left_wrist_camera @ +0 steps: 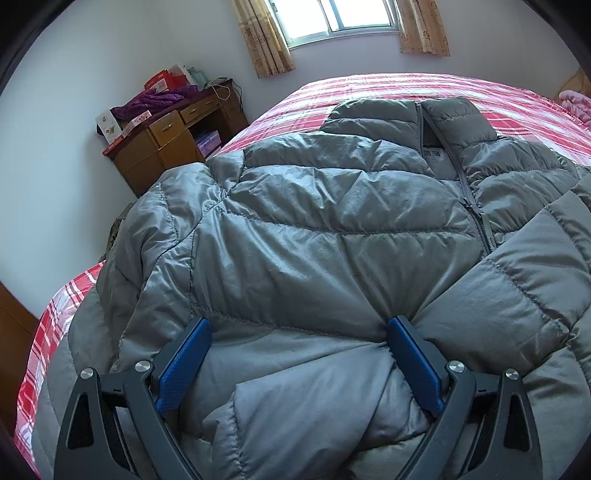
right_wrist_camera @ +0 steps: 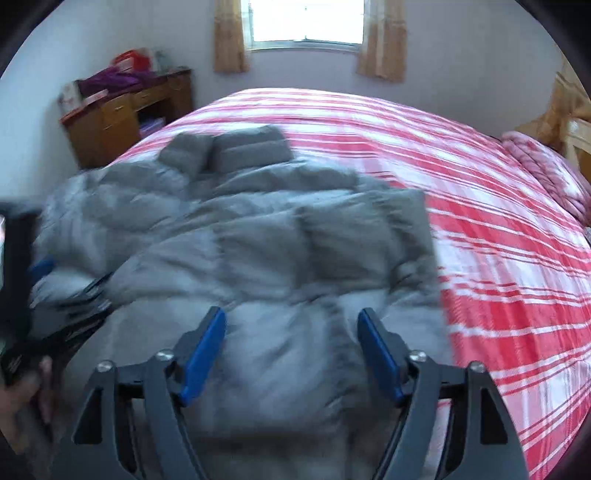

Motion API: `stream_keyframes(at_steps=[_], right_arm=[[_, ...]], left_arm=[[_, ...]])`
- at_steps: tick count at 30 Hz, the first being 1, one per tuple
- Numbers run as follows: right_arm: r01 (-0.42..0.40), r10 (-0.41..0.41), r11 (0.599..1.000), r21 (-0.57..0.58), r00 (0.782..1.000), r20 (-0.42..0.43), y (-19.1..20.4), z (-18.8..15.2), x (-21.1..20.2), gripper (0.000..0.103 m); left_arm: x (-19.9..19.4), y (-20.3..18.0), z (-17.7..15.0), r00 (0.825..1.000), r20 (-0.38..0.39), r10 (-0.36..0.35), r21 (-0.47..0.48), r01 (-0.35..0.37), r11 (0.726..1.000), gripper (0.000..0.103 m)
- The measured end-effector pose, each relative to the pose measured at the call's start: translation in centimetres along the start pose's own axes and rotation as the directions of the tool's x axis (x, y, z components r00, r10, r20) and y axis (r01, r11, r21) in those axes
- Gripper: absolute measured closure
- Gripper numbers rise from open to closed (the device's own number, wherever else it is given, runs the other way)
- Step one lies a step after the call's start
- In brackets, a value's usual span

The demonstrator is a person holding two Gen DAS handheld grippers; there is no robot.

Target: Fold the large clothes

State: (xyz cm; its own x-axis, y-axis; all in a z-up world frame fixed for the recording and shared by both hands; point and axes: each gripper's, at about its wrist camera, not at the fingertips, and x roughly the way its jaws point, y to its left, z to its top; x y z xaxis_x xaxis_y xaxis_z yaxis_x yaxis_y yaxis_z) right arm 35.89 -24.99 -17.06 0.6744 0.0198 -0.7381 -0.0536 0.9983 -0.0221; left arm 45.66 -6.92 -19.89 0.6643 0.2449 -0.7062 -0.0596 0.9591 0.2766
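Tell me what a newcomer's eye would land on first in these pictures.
A puffy grey down jacket sprawls across the near side of the bed, collar toward the window. Under it glares a red-and-white plaid bedspread. In the far left corner stands a cluttered wooden desk.

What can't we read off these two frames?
- Jacket hem: left wrist view, cut off by the bottom edge behind the left hand-held gripper.
- Jacket quilting and sleeve layout: right wrist view, motion blur.
- Whether the right hand-held gripper touches fabric: blur.
- Items on the desk: too small.
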Motion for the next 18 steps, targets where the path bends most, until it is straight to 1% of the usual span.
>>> stream_keyframes(at_steps=[1,3,5,7,9,10,11,12,13,14,15,16,18], right_arm=[[0.002,-0.003,1.000,-0.020,1.000,-0.026,0.5,-0.5,0.9,0.025],[0.010,-0.011,1.000,-0.022,0.999,-0.051,0.6,-1.2,2.5,0.025],[0.004,-0.005,1.000,-0.008,0.999,-0.051,0.4,-1.2,2.9,0.025],[0.022,-0.023,0.999,-0.024,0.998,-0.055,0.7,-1.2,3.2,0.024],[0.021,-0.022,0.999,-0.025,0.998,-0.059,0.7,-1.0,3.1,0.024],[0.027,-0.028,0.999,-0.022,0.998,-0.056,0.5,-1.0,2.7,0.024],[0.045,-0.046,0.999,-0.021,0.998,-0.045,0.2,-1.1,1.8,0.024],[0.060,-0.060,0.998,-0.018,0.998,-0.020,0.0,-1.4,0.3,0.023],[0.049,-0.048,0.999,-0.020,0.999,0.007,0.0,-1.7,-1.3,0.022],[0.035,-0.034,0.999,-0.027,0.999,0.020,-0.1,-2.1,-2.4,0.017],[0.026,-0.025,0.999,-0.041,0.999,0.029,-0.1,-2.7,-3.6,0.014],[0.030,-0.028,0.998,-0.060,0.999,0.036,-0.2,-3.4,-4.7,0.013],[0.043,-0.040,0.994,-0.099,0.998,0.039,-0.1,-5.2,-6.5,0.013]], left_arm=[[0.0,-0.1,0.0,1.000,0.001,0.000,0.000,0.000,1.000,0.006],[0.0,-0.1,0.0,1.000,0.001,0.001,0.001,-0.001,1.000,0.006],[-0.1,-0.1,-0.1,1.000,0.002,0.005,0.003,-0.005,1.000,0.006],[-0.1,-0.1,0.0,1.000,0.000,0.007,0.008,-0.007,1.000,0.006],[-0.7,0.4,0.3,0.999,-0.008,-0.031,0.013,0.031,0.999,0.006],[-1.3,1.1,0.5,0.999,-0.013,-0.040,-0.002,0.040,0.999,0.006],[-2.6,2.4,0.7,0.998,0.001,-0.064,-0.035,0.064,0.997,0.006],[-4.4,3.8,1.0,0.994,0.033,-0.105,-0.048,0.106,0.993,0.006],[-6.1,5.0,1.1,0.990,0.063,-0.126,-0.038,0.128,0.991,0.006],[-7.7,6.3,0.9,0.987,0.091,-0.131,-0.028,0.134,0.991,0.006],[-9.1,8.0,0.4,0.985,0.122,-0.124,-0.023,0.128,0.991,0.006],[-10.3,10.0,-0.4,0.986,0.143,-0.090,-0.020,0.094,0.995,0.006],[-11.2,13.5,-2.2,0.990,0.141,-0.004,-0.019,0.006,1.000,0.006]])
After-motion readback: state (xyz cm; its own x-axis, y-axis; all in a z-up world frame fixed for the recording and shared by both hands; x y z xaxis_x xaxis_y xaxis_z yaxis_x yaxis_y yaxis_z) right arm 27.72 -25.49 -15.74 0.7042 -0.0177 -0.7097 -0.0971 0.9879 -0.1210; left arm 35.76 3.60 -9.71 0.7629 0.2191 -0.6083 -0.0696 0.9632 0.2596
